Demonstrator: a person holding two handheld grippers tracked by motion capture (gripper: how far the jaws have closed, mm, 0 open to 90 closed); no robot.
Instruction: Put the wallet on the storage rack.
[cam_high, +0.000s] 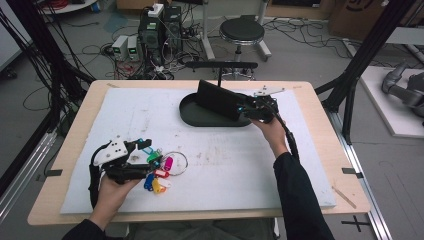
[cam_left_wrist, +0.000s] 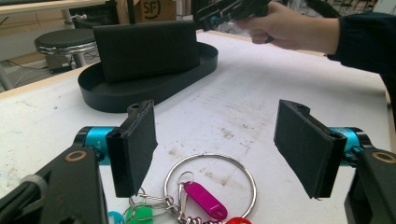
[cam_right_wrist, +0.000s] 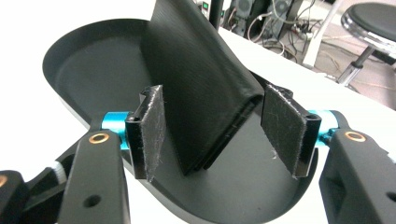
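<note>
Jaws of my right claw (cam_right_wrist: 212, 135) stand wide astride the black wallet (cam_right_wrist: 201, 88) in the tray (cam_right_wrist: 88, 60); my left claw (cam_left_wrist: 215, 149), wide too, hovers over the key ring (cam_left_wrist: 210, 186).

The person's left hand (cam_high: 111, 192) is holding the black two-jaw left gripper (cam_high: 134, 165) low near the front edge, its jaws standing wide apart. The dark-sleeved right arm is reaching forward, the black right gripper (cam_high: 245, 110) with its jaws parted.
</note>
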